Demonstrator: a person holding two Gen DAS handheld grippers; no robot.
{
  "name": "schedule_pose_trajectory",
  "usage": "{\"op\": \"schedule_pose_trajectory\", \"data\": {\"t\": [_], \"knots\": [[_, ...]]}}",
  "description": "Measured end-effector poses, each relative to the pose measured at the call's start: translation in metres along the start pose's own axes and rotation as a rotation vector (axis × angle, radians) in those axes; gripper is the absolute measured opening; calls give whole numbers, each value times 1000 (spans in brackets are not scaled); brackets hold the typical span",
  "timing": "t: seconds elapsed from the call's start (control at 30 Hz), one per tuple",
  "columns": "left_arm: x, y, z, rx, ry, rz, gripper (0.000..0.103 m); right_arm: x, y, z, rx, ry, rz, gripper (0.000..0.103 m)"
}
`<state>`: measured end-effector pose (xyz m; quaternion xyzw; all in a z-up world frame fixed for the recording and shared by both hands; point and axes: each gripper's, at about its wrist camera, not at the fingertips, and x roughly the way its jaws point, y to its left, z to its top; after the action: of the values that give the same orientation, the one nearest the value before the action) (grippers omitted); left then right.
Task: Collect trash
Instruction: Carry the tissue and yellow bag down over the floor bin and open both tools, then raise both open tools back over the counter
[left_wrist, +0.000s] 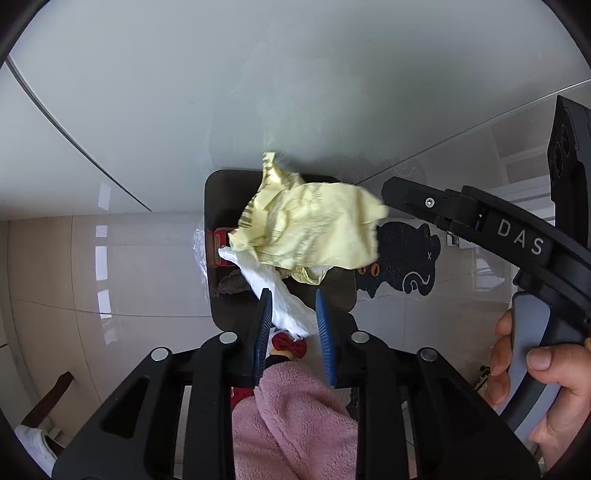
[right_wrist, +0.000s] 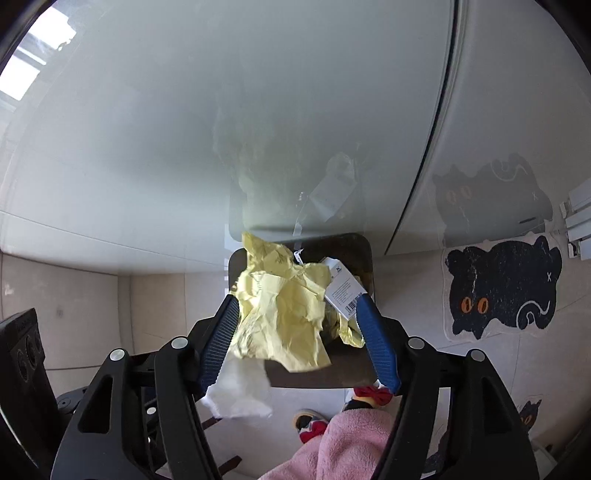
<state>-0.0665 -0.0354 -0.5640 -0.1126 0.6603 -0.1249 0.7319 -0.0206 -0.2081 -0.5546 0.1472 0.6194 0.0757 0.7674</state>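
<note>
Beneath both grippers a glossy beige tiled floor (left_wrist: 155, 266) is seen, bounded on its far side by a pale glass-fronted panel (left_wrist: 258, 74) in which the bin is mirrored. A dark bin (right_wrist: 364, 254) stands against that panel. A black cat-shaped mat (right_wrist: 502, 288) lies right of it, and open tile is left on the other side. The left gripper (left_wrist: 293, 314) is parted, with white tissue (left_wrist: 284, 306) between its blue pads, seemingly unpressed. The right gripper (right_wrist: 299, 332) is spread wide, and crumpled yellow paper (right_wrist: 284, 317) hangs loose over the bin mouth, beside a barcoded tag (right_wrist: 341, 291). Pink fleece clothing (left_wrist: 295, 417) is seen nearest the camera.
</note>
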Motion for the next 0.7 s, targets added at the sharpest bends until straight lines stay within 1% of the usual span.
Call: {"op": "schedule_pose_trajectory", "data": {"t": [0.07,0.2,0.23,0.3,0.33,0.37,0.4,0.47,0.6,0.67,0.7], "knots": [[-3,1,0,-6,-4,3,34,-5,-1,2,6,-5,-6,72],[-20,-1,1,-12,-23,1,38,-20,2,5,-2,-22,-15,77],[-27,-1,1,-12,-33,0,41,-25,3,6,-4,-30,-17,81],[-43,-4,2,-10,-58,-1,45,-40,8,7,-8,-48,-19,82],[-53,-6,1,-10,-72,-2,47,-48,10,7,-11,-58,-18,85],[-62,-6,2,-9,-85,-3,50,-57,12,8,-16,-69,-19,95],[-71,-7,2,-10,-97,-3,52,-67,15,8,-21,-84,-20,99],[-92,-10,1,-12,-126,-5,58,-88,21,6,-35,-111,-13,100],[-137,-18,-1,-6,-192,-5,67,-131,30,0,-49,-160,-6,100],[-161,-19,-3,1,-231,1,74,-155,36,-3,-58,-184,1,100],[-174,-22,-4,7,-253,6,76,-168,40,-5,-62,-199,2,100]]}}
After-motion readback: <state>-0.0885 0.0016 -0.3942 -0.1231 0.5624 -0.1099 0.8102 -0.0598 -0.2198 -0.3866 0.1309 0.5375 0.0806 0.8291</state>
